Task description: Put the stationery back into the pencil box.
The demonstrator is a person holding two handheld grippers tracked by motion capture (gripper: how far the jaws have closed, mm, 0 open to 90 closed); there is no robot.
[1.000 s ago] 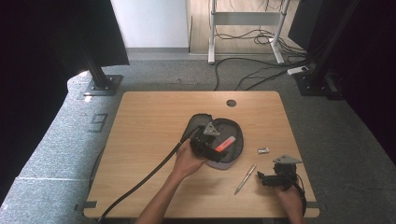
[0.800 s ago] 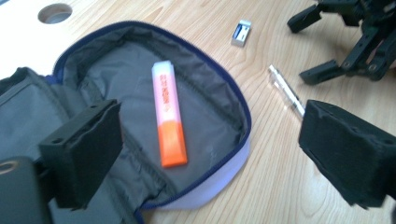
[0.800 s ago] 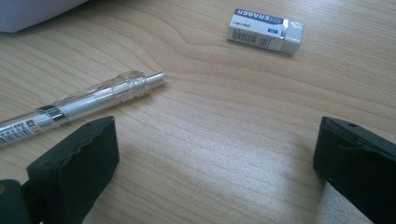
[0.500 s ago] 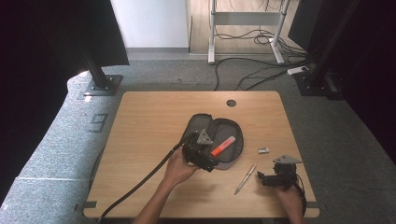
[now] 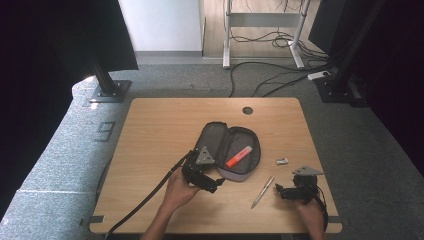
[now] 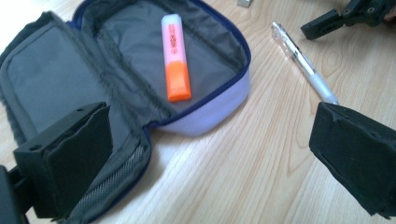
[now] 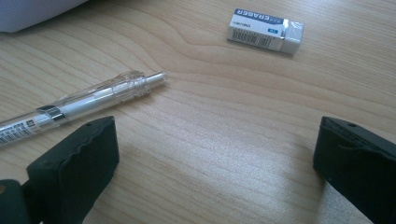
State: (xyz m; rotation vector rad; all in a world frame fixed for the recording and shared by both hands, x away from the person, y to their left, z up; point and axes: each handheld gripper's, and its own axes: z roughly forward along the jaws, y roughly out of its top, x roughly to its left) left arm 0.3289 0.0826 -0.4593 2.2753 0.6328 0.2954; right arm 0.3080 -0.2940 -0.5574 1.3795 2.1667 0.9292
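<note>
An open grey pencil case (image 5: 216, 141) lies mid-table with an orange highlighter (image 5: 239, 156) in its right half. My left gripper (image 5: 216, 183) rests at the case's near-left corner, open and empty. In the left gripper view its jaws stand wide apart before the case (image 6: 60, 70) and the highlighter (image 6: 176, 58). A clear pen (image 5: 263, 191) lies right of the case, a white eraser (image 5: 282, 161) beyond it. My right gripper (image 5: 279, 190) stands open near the front right edge. In the right gripper view the pen (image 7: 79, 109) and eraser (image 7: 265, 29) lie ahead of its jaws.
The wooden table (image 5: 160, 130) has a round cable hole (image 5: 247, 110) at the back. A black cable (image 5: 145, 200) trails from the left gripper off the front edge. The left half of the tabletop is bare wood.
My left gripper has drawn back from over the case toward the front left. The highlighter stays in the case. The right gripper has not moved.
</note>
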